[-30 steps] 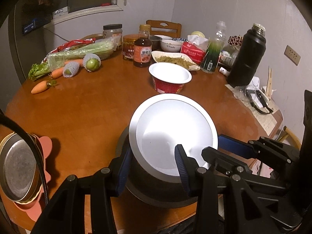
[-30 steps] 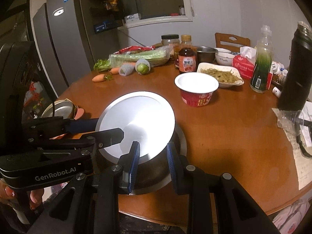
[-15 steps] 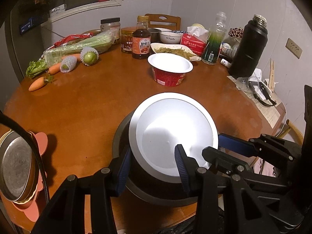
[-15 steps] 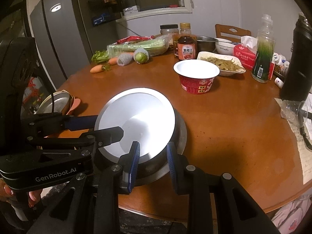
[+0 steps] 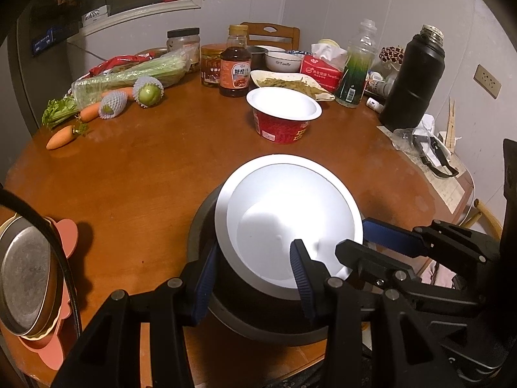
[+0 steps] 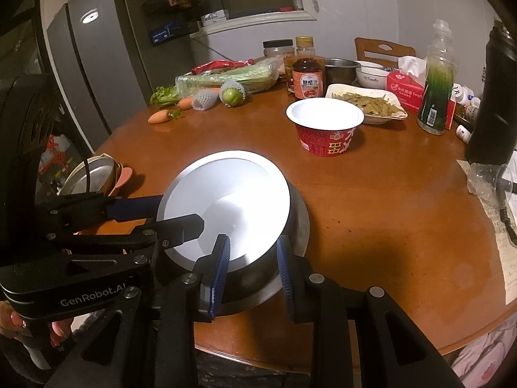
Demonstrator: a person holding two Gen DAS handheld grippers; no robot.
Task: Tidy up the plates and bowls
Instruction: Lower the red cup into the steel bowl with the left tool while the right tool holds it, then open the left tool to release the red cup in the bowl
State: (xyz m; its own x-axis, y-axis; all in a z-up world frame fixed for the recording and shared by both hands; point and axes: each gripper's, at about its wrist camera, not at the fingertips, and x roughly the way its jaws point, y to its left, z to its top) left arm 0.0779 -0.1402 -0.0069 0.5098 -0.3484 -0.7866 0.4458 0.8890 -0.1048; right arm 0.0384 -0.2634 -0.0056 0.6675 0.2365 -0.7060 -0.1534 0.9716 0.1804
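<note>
Your left gripper [image 5: 252, 274] clamps the near rim of the white plate [image 5: 287, 220], one finger above it, the other hidden beneath. The plate sits low and central in both frames, tilted on a dark metal bowl [image 6: 290, 242] on the bench [image 5: 145, 174]. Your right gripper [image 6: 253, 258] pinches the plate's edge, though contact is hard to confirm. At lower left, a stack of metal dishes [image 5: 22, 278] is cut off.
</note>
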